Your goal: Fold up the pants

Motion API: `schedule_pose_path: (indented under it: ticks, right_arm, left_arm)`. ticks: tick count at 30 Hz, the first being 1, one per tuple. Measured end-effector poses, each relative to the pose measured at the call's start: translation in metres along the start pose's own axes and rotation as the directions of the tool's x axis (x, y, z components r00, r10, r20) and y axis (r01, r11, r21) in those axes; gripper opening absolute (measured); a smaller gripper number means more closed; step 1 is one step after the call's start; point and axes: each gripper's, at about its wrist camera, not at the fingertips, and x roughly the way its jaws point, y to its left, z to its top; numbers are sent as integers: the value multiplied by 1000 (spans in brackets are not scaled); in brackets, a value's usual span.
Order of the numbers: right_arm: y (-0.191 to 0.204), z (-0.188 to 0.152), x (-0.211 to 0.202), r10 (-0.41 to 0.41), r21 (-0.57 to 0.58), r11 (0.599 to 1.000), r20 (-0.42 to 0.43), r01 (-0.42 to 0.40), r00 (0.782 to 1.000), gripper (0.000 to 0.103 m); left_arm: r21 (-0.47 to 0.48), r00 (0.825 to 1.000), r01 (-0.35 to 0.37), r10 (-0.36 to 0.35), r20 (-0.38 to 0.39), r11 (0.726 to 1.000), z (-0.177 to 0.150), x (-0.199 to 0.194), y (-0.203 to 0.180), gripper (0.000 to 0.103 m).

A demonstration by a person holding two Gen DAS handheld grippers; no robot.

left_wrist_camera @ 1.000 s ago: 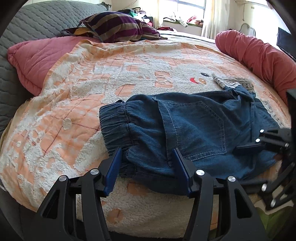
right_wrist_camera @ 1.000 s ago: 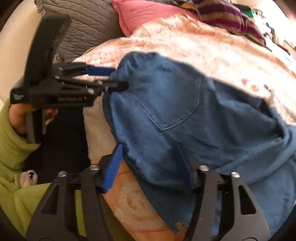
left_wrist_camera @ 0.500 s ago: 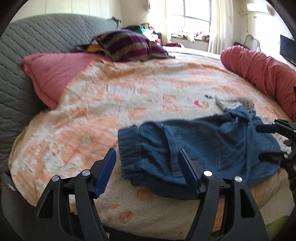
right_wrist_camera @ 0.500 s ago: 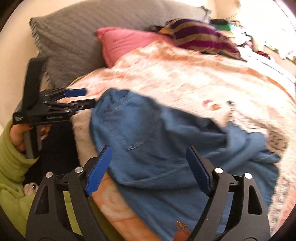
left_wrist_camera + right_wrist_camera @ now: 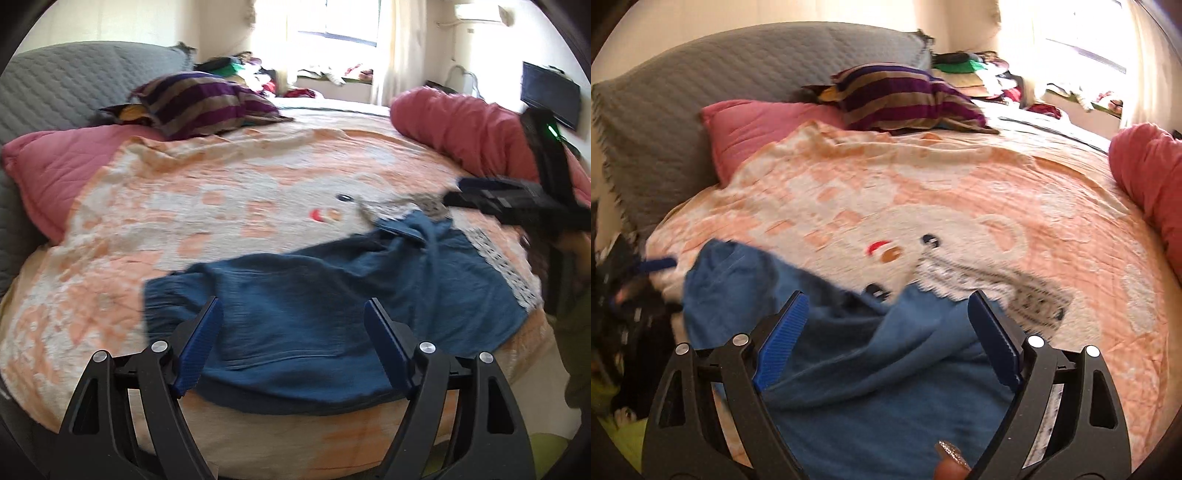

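- Both claws are off the cloth right now. My left claw (image 5: 291, 345) has its jaws opening, wide apart, nothing pinched; the pants (image 5: 332, 314) just lie on the bed beyond and below the blue pads.
- Right claw (image 5: 886, 339) is the same deal: jaws opening, empty, denim showing in the gap but neither pad pressing on it.
- The pants sit at the near edge of the bed (image 5: 221, 192), on the peach blanket, already doubled over into a wide, rumpled slab. Looks like one fold is done, though I can't tell how neat it is with the blur.
- The key bit: the long axis runs side to side across my view, elastic waistband end toward the left, the bunched leg end off to the right by the lacy cloth (image 5: 1015, 288).
- So the left claw is nearer the waistband, the right nearer the leg end. My guess is that the next fold brings one end over the other along that axis.
- The right end is lumpier, so it probably needs smoothing first.
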Motion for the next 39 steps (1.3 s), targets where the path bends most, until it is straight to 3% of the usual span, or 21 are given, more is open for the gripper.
schedule_pose_path:
  ticks: [8,15,20,23,24,26,28,30,34,39]
  right_arm:
    - [-29,24,41,-29,55,998,-74,33,997,82]
    - [-24,35,96,-58,-31,998,-186,53,981,82]
    - [-18,35,136,-78,-55,996,-249,67,965,82]
    - [-16,33,155,-91,-55,995,-276,79,957,82]
    - [-16,32,160,-96,-57,995,-285,84,954,80]
    - [-20,30,171,-114,-59,993,-303,101,946,64]
    - [-30,27,176,-109,-28,994,-318,105,942,27]
    - [-39,29,167,-66,33,996,-310,80,949,10]
    - [-45,38,124,-61,34,997,-232,70,971,6]
    - [-69,38,60,-35,126,991,-141,52,989,5]
  left_arm:
    - [35,987,141,-137,-89,989,2,39,-44,77]
    - [37,960,232,-223,-171,972,10,79,-77,77]
    - [25,955,235,-226,-194,972,9,100,-85,67]
    - [22,955,228,-219,-200,973,7,106,-85,66]
    - [18,953,231,-222,-205,973,6,109,-85,60]
    - [9,949,237,-230,-215,971,4,112,-83,48]
    - [9,945,251,-243,-218,968,2,111,-82,38]
    - [14,944,254,-245,-219,967,2,111,-81,37]
    - [20,948,255,-246,-203,967,2,106,-79,37]
    - [25,952,257,-249,-177,966,3,103,-79,37]
